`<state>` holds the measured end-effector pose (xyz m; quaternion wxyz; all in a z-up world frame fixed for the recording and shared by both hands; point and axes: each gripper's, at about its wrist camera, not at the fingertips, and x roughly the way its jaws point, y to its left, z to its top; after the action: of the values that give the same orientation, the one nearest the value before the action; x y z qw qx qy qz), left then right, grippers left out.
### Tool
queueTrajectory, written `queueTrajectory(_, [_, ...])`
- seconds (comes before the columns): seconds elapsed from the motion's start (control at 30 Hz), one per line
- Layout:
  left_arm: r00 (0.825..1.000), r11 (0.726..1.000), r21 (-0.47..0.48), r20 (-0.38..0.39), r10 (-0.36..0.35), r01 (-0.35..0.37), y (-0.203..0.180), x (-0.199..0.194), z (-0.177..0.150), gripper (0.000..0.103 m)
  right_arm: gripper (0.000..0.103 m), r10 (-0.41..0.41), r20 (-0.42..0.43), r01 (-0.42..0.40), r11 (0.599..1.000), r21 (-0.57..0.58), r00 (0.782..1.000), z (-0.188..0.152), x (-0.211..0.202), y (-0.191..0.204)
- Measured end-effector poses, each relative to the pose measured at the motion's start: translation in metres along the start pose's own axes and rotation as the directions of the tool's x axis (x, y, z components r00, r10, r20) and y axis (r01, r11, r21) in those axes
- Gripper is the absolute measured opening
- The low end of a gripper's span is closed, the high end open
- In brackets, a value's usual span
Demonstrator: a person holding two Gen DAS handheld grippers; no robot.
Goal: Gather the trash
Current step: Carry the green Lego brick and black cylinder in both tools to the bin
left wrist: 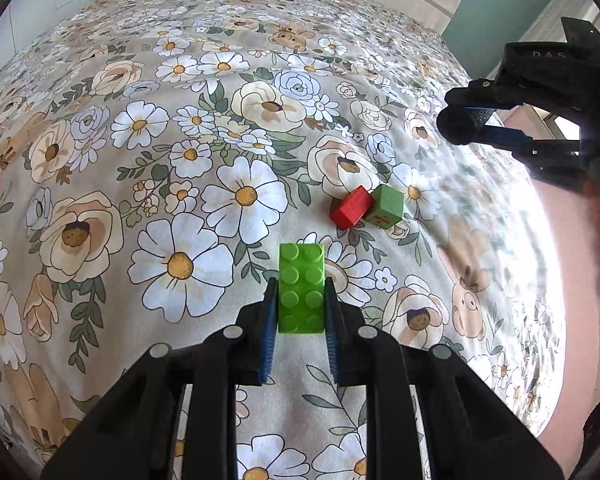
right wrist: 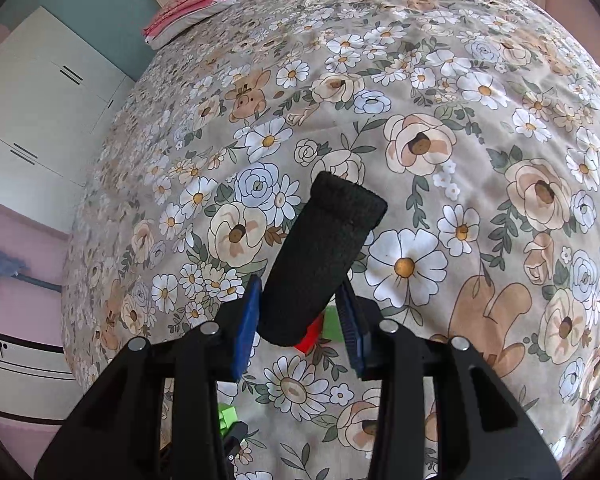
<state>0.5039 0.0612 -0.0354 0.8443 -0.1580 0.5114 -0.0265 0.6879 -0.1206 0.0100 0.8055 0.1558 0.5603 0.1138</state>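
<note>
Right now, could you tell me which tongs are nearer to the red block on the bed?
Right, I judge. The right tongs hang just above the red block, holding a black roll; the left tongs sit farther back, clamping a green brick.

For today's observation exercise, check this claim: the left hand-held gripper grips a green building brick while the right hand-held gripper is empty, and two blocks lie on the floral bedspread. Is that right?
Not quite. The right hand-held gripper is not empty: the right wrist view shows it shut on a black foam roll. The rest holds: the left hand-held gripper grips the green building brick, with the red block and green block on the floral bedspread.
</note>
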Motion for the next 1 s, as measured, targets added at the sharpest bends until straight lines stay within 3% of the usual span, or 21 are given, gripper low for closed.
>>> queueTrajectory(0.47, [0.989,0.994,0.099,0.136,-0.048,0.034,-0.037,-0.13,-0.019,0.024,0.039,-0.037,0.146,0.055,0.991,-0.122,0.989,-0.062,-0.16,0.018])
queueTrajectory(0.7, [0.975,0.989,0.141,0.207,-0.077,0.049,-0.048,-0.198,-0.04,0.024,0.039,-0.024,0.221,0.062,0.984,-0.167,0.975,-0.106,-0.241,0.022])
queueTrajectory(1.0, [0.95,0.981,0.192,0.306,-0.07,0.011,-0.056,-0.27,-0.069,0.024,0.039,-0.045,0.298,0.122,0.962,-0.246,0.953,-0.171,-0.321,0.03])
